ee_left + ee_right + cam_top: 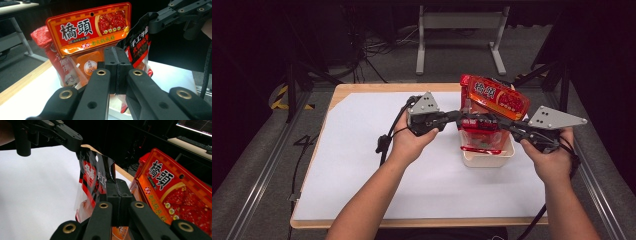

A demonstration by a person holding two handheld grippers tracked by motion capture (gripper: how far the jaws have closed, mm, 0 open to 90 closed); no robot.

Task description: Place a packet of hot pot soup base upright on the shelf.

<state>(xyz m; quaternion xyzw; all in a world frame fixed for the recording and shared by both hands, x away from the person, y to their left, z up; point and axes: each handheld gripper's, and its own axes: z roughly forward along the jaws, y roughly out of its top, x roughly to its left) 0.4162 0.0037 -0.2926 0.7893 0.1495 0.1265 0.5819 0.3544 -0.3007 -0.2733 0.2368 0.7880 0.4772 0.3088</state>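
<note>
Both forearms enter from the near edge; the left gripper [454, 118] and right gripper [507, 126] meet over the white tub [486, 159] at the worktop's [362, 165] right side; each gripper is closed, pinching an upper corner of the black-and-red pouch [93, 185], held upright above the tub; the orange packet [497, 96] leans behind; seating the pouch seemingly remains.
</note>
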